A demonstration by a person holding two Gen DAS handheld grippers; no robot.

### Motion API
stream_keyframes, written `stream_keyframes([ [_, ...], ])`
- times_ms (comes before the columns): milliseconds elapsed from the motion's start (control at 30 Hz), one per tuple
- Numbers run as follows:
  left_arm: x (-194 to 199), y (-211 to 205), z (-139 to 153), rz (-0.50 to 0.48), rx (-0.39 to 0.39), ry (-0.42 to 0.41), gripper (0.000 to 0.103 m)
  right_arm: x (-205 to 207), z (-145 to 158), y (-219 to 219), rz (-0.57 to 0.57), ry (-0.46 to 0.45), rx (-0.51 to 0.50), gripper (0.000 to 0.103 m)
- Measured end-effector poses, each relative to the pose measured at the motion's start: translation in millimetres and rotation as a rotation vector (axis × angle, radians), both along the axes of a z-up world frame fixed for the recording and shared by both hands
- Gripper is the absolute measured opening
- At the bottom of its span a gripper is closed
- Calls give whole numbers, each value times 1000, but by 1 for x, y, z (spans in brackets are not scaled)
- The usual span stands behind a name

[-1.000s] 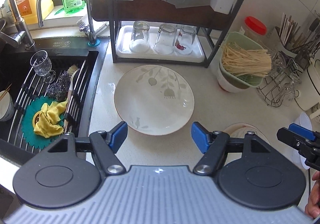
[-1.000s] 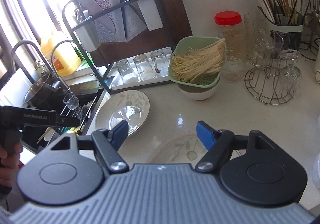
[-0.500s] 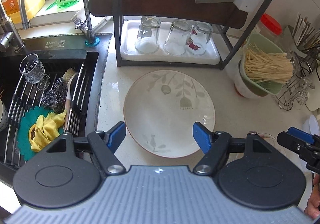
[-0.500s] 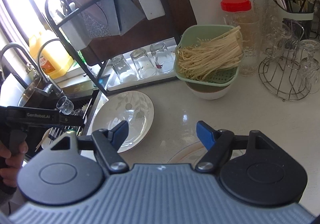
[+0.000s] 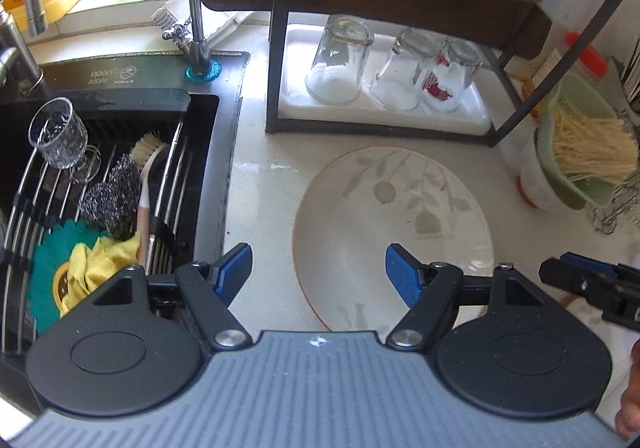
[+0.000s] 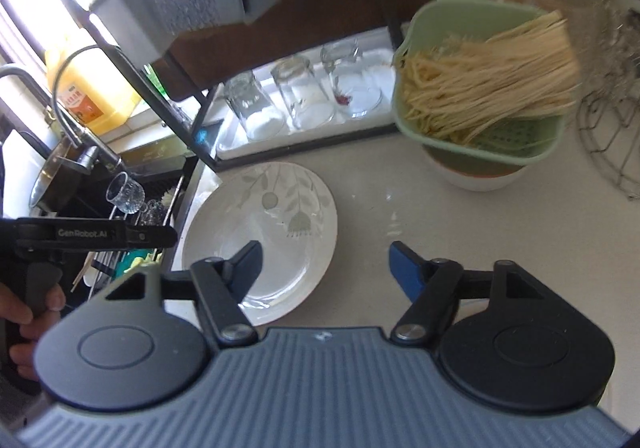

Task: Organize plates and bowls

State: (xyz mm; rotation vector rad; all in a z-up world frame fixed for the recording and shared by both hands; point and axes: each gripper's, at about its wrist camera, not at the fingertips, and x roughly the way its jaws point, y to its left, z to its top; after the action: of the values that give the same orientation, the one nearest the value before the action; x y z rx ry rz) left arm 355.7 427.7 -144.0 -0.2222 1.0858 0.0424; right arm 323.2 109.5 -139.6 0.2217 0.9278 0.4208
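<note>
The round white leaf-patterned ceramic plate (image 5: 394, 220) lies flat on the pale bench (image 5: 264, 208), stems toward twelve o'clock, left gripper (image 5: 318, 271) spread empty over its six-o'clock rim, right gripper (image 6: 324, 270) just narrowing, nothing between.

The plate (image 5: 394, 224) lies on the counter (image 5: 264, 208) between sink (image 5: 120, 176) and colander (image 5: 576, 160).

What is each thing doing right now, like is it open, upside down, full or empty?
left gripper: open, over plate edge.
right gripper: open, just been closing, nothing between.
plate: flat, empty.
three glasses: upside down.
green strainer: holds noodles.
</note>
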Motion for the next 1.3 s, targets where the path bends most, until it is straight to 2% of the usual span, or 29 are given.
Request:
stream_keyframes([
  [67, 7, 4, -10, -25, -1, 4, 76, 10, -11, 5, -24, 51, -7, 45],
  [100, 12, 5, -16, -36, -5, 9, 75, 14, -16, 6, -29, 74, 2, 43],
  [233, 23, 15, -36, -54, -49, 38, 56, 22, -30, 14, -32, 127, 16, 39],
  [333, 27, 27, -49, -23, -131, 55, 46, 23, -38, 19, -60, 145, -2, 37],
  [433, 33, 32, -58, -25, -147, 67, 37, 26, -45, 25, -78, 179, -25, 29],
  [467, 35, 33, -61, -33, -154, 72, 34, 27, -46, 30, -65, 188, -43, 22],
  [533, 40, 34, -64, -62, -166, 83, 26, 29, -47, 36, -56, 187, -67, 20],
  [633, 44, 34, -65, -102, -188, 68, 24, 33, -52, 40, -77, 214, -51, 19],
  [733, 50, 43, -70, -75, -255, 80, 22, 36, -57, 45, -95, 217, -45, 17],
  [967, 58, 52, -71, -108, -298, 90, 21, 31, -58, 41, -144, 214, 30, 17],
  [1133, 58, 57, -58, -134, -326, 85, 21, 14, -43, 38, -155, 178, 94, 17],
  [1300, 52, 46, -37, -182, -322, 52, 21, -3, -34, 29, -178, 171, 109, 17],
])
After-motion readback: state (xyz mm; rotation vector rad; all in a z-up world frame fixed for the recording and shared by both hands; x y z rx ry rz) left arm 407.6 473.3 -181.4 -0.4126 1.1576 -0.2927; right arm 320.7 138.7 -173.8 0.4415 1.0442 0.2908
